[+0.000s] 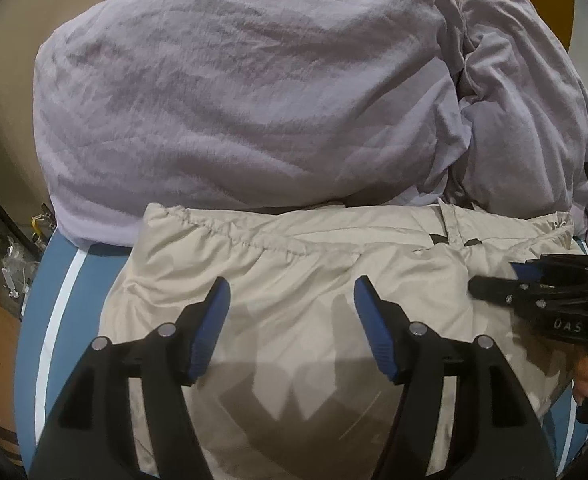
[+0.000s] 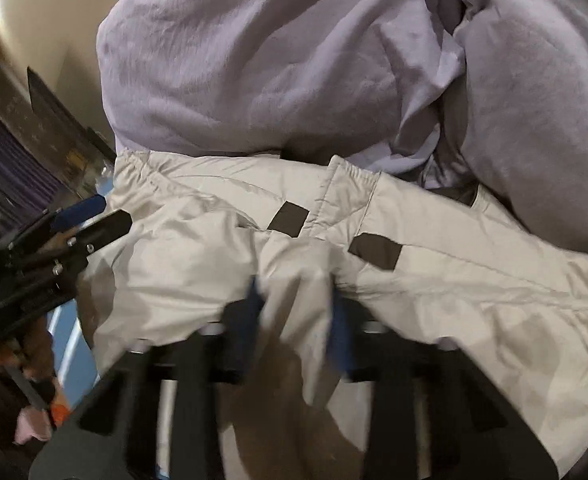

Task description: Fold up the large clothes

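A beige padded jacket (image 1: 294, 264) lies flat on the blue surface, with elastic hems and dark tabs (image 2: 288, 219). My left gripper (image 1: 289, 300) is open and hovers just above the jacket's middle, holding nothing. My right gripper (image 2: 296, 304) is blurred by motion and is shut on a bunched fold of the jacket (image 2: 298, 280). The right gripper also shows at the right edge of the left wrist view (image 1: 494, 288), low over the jacket. The left gripper shows at the left of the right wrist view (image 2: 93, 216).
A big lilac duvet (image 1: 245, 92) is heaped right behind the jacket, with a second lilac fold (image 1: 534, 100) at the right. The blue surface with a white stripe (image 1: 59, 300) ends at the left; a cluttered floor lies beyond.
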Demonstrator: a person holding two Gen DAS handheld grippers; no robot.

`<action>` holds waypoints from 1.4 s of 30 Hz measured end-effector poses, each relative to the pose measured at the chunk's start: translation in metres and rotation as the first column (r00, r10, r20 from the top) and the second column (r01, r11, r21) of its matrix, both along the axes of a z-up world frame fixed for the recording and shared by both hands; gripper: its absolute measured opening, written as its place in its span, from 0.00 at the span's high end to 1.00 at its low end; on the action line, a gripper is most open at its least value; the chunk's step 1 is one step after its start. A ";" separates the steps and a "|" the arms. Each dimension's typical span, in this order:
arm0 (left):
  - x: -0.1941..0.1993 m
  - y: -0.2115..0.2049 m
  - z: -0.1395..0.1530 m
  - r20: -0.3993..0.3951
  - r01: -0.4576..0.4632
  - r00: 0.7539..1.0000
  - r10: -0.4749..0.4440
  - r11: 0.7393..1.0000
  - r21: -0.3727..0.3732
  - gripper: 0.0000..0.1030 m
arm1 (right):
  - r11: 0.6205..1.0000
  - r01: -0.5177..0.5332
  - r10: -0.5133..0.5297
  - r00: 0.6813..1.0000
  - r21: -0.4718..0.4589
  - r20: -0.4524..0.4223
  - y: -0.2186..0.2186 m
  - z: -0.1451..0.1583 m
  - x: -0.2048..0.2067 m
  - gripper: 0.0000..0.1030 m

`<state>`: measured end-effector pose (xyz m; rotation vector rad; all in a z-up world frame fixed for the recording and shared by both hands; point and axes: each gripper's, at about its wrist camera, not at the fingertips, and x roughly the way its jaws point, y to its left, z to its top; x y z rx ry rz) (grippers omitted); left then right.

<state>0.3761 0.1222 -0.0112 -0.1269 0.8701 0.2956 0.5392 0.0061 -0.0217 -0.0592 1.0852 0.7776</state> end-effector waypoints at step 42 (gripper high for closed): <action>0.044 0.007 -0.040 0.010 -0.051 0.999 0.051 0.996 0.075 0.30 | 0.922 0.364 -0.345 0.927 -0.132 0.149 -0.086 -0.028 0.030 0.96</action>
